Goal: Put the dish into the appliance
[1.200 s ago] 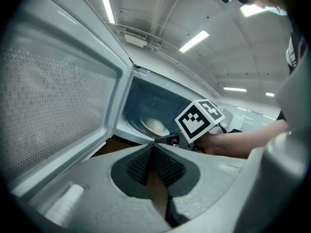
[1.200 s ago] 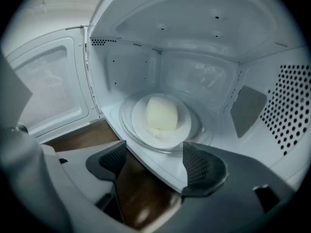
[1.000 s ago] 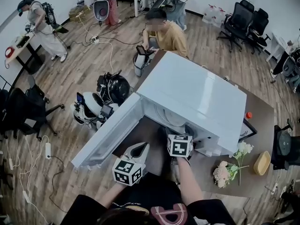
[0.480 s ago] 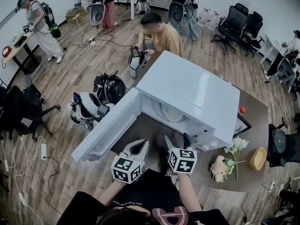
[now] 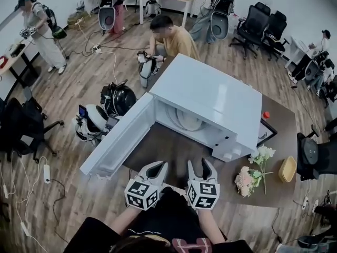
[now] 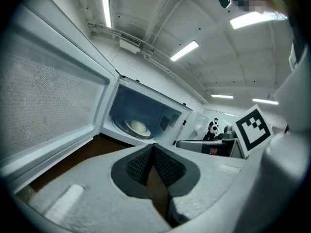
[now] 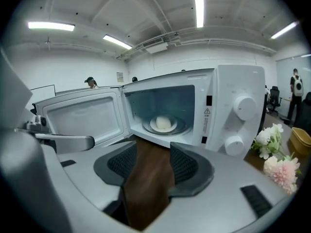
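In your head view, your left tongs [image 5: 161, 164] and right tongs [image 5: 200, 162] hang side by side over the brown worktop [image 5: 168, 144]. They are just in front of the white microwave [image 5: 210, 99], whose door [image 5: 118, 141] is swung wide open to the left. The dish [image 5: 185, 121] shows as a pale round shape inside the cavity. A bunch of flowers [image 5: 251, 174] lies on the worktop to the right of the microwave.

In your left gripper view, the left tongs [image 6: 152, 145] are closed tip to tip and hold nothing. Beyond them the dish [image 6: 137, 127] sits on the cavity floor.

In your right gripper view, the right tongs [image 7: 152, 147] stand partly open and have just been closing. Only the worktop shows through the gap, and nothing lies between the pads. The dish [image 7: 164, 124], with a pale lump on it, rests inside the microwave, left of the two knobs [image 7: 245, 108].
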{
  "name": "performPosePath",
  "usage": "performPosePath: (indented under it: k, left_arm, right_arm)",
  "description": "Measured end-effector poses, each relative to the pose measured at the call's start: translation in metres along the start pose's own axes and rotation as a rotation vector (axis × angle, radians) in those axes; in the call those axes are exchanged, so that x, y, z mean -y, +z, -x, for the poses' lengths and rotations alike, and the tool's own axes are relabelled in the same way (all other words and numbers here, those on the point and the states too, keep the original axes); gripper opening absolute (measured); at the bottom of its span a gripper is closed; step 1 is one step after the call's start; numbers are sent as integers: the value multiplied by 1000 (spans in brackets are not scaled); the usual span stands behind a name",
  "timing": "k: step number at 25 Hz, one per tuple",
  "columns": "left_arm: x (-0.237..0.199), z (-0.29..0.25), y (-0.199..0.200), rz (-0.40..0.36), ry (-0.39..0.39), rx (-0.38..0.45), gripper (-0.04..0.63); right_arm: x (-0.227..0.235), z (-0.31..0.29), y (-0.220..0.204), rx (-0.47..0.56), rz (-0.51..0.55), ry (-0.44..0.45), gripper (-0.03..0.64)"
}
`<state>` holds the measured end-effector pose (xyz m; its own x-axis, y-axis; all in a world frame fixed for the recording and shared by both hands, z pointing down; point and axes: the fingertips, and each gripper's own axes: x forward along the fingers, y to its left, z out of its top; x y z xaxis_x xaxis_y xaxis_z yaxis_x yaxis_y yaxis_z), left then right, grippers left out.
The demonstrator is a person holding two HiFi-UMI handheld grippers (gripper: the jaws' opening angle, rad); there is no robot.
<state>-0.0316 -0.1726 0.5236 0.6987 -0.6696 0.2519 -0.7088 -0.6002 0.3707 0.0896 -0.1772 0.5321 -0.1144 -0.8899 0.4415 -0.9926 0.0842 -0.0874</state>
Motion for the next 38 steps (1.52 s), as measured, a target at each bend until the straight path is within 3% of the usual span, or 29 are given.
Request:
performPosePath:
  k: [10,15,38]
  left_arm:
    - [23,11,-19,-22,-44,-28,9]
    - [31,14,-23,-26,-61,-34,9]
    - [39,10,-27,-36,-95,-41,9]
  right_arm:
    - [-8,33,-23,27,39,-74,113]
    - [-6,43,-22,66,-2,-105,10]
    - [-17,43,-25,48,23,-58,7]
